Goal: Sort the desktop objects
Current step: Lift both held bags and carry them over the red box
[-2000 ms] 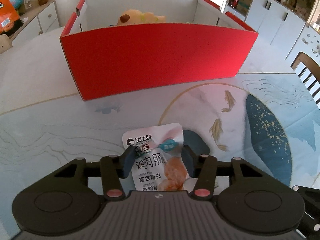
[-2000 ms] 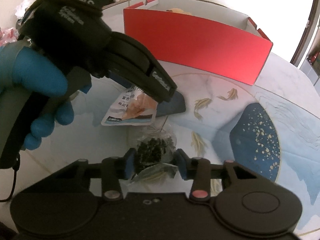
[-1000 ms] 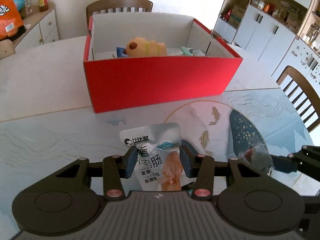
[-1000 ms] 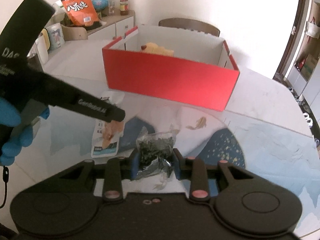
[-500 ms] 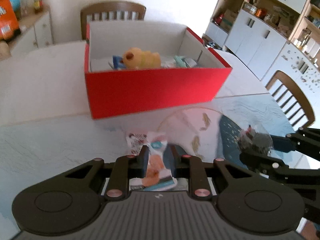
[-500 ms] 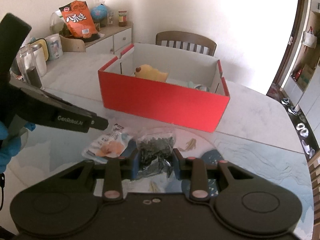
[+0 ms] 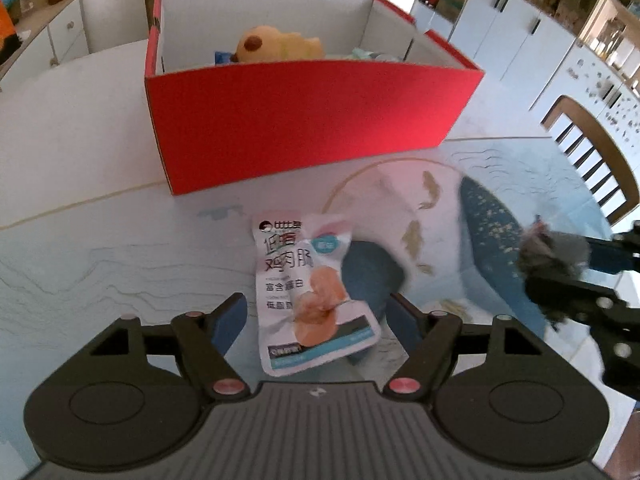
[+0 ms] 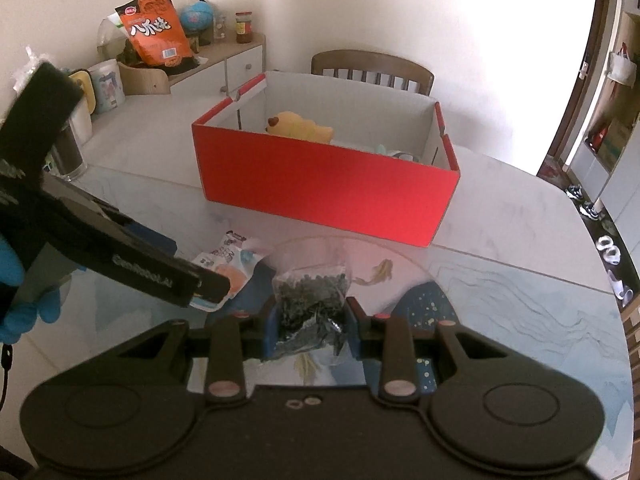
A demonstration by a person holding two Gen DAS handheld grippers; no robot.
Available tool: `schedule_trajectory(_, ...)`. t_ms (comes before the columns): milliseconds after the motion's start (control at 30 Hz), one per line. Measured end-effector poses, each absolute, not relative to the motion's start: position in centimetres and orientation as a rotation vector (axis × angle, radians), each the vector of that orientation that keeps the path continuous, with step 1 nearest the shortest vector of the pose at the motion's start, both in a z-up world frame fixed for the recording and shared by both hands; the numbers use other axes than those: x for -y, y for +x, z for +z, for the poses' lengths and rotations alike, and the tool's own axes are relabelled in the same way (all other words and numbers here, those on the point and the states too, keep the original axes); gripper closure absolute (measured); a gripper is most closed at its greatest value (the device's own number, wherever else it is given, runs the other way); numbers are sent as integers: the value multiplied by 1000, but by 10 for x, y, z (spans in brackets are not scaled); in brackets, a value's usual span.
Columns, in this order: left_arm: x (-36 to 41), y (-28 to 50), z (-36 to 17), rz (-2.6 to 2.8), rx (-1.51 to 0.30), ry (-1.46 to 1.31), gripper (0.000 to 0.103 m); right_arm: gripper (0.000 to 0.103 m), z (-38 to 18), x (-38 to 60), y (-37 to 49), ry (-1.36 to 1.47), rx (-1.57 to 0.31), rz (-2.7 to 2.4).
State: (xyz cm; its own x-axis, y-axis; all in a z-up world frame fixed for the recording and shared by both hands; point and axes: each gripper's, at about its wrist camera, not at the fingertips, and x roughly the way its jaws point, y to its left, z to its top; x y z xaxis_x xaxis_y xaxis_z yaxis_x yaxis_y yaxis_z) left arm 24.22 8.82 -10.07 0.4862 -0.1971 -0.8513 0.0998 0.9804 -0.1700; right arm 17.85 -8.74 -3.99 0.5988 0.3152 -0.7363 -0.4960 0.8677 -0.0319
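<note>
A white snack pouch (image 7: pixel 308 292) with an orange picture lies flat on the table, between the fingers of my left gripper (image 7: pixel 316 316). The jaws are opening, and the pads stand clear of the pouch on both sides. My right gripper (image 8: pixel 310 320) is shut on a clear bag of dark dried bits (image 8: pixel 310 288), held above the table. In the right wrist view the pouch (image 8: pixel 228 264) shows partly under the left gripper (image 8: pixel 208 284). Behind both stands an open red box (image 7: pixel 312 120) holding a yellow plush toy (image 7: pixel 276 46) and other small items.
A wooden chair (image 8: pixel 372 66) stands behind the box, another chair (image 7: pixel 592 152) at the table's right. A side cabinet (image 8: pixel 224 64) carries an orange snack bag (image 8: pixel 154 28) and jars. Cups (image 8: pixel 72 140) stand at the table's far left. The table edge (image 8: pixel 616 320) curves along the right.
The left jaws, pinched on the pouch half a second ago, have spread apart, and the pouch now lies flat on the table. The right gripper still holds its bag.
</note>
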Motion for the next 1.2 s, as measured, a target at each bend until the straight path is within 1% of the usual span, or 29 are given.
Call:
schedule_trajectory(333,-78,272,-113,-161,-1043,-100,27,71,-51,97,181,-238,-828,465)
schedule_trajectory(600,-70,279,-122,-147,-1047,-81,28,71,-58,103,185,-238,-846,465)
schedule_trajectory(667,-69,280,-122,-131,-1049,-77,33,71,-58,104,187,-237,-848,463)
schedule_trajectory(700,-70,280,-121,-122,-1047,-75,40,71,-59,104,188,-238,-849,464)
schedule_trajectory(800,-73,279,-121,-124,-1041,-74,44,71,-59,103,189,-238,-849,468)
schedule_trajectory(1200,-84,261,-116,-122,-1002,-93,46,71,-59,101,194,-251,-841,479)
